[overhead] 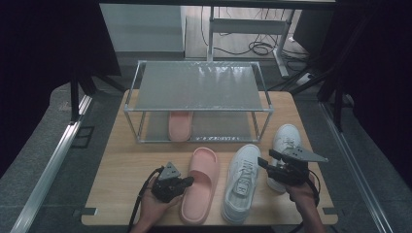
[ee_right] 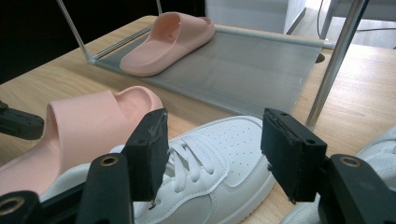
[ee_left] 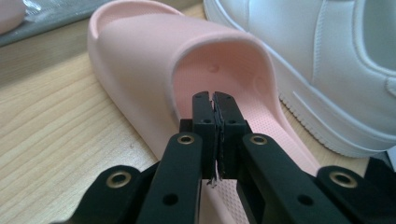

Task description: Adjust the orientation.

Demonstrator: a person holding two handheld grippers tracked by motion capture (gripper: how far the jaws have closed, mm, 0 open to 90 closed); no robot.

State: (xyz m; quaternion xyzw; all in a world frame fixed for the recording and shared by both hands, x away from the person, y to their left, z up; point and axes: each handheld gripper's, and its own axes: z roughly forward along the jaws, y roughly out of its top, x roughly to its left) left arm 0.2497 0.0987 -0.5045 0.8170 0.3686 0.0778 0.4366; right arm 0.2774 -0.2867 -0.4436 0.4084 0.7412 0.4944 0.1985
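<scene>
Shoes on table, no brand or writing legible.
Left gripper [ee_left: 215,100] jaws pressed together over pink slipper [ee_left: 154,56]; right gripper [ee_right: 212,154] jaws spread above white sneaker [ee_right: 210,168].

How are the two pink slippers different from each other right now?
The pink slipper on the table lies out in front of the rack, beside a white sneaker; the pink slipper on the rack's lower shelf is tucked under the top shelf. The left gripper is at the first; nothing is near the second. They share colour and shape.
</scene>
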